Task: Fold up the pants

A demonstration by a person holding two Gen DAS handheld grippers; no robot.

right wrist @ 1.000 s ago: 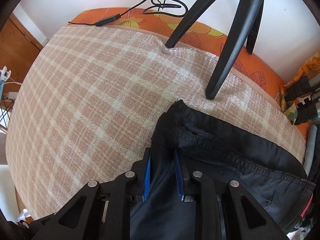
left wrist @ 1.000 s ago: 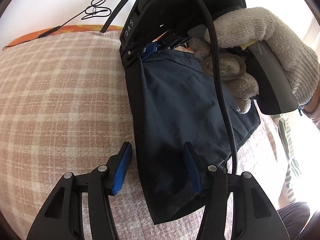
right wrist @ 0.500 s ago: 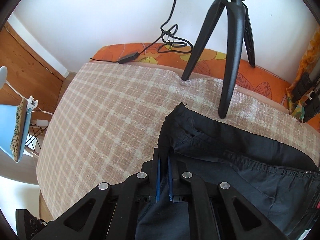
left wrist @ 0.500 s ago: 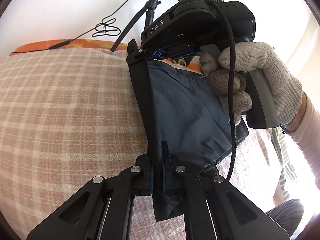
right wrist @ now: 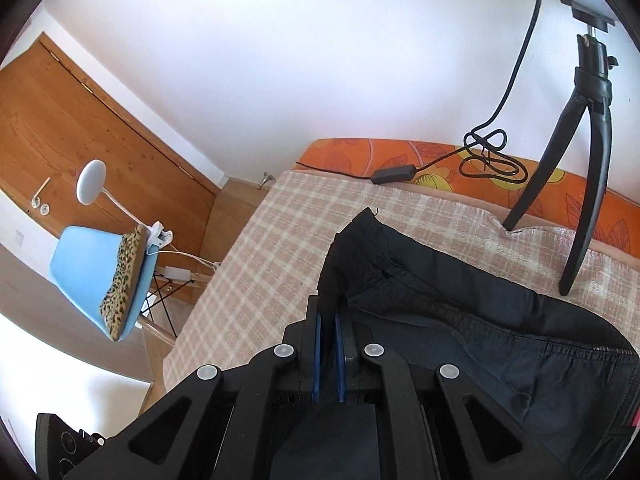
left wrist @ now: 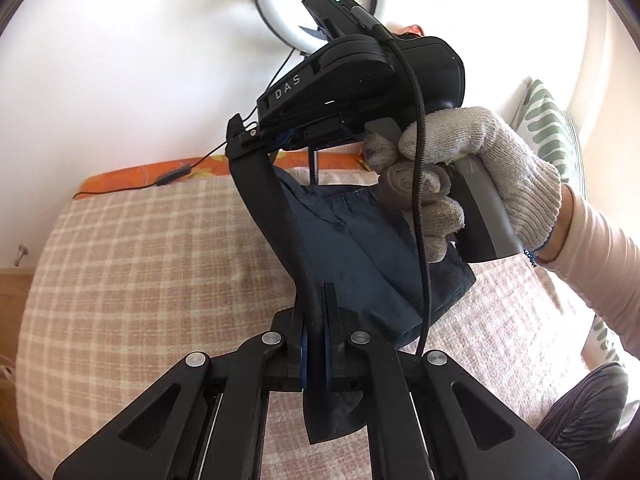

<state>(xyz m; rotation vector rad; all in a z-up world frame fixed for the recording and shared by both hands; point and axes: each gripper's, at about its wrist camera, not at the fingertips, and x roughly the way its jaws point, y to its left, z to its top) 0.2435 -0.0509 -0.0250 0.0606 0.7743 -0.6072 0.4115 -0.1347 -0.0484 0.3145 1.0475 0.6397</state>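
The dark navy pants (left wrist: 360, 256) hang lifted above a pink checked bed cover (left wrist: 140, 280). My left gripper (left wrist: 316, 300) is shut on one edge of the pants, with a fabric corner dangling below its pads. My right gripper (right wrist: 328, 312) is shut on the pants (right wrist: 460, 320) near the waistband corner; the rest drapes to the right. In the left wrist view the right gripper (left wrist: 248, 144), held by a gloved hand (left wrist: 480, 184), pinches the same edge higher up, so the fabric stretches between both grippers.
A black tripod (right wrist: 580, 140) stands on the bed's far side beside a coiled cable (right wrist: 488, 156) on the orange flowered sheet (right wrist: 400, 152). A ring light (left wrist: 316, 4) hangs above. A blue chair (right wrist: 100, 276) and a wooden door (right wrist: 80, 128) are left of the bed.
My left gripper closed on the pants edge a second ago. Both grippers have since lifted the pants up off the bed cover, and the views now tilt up toward the wall.
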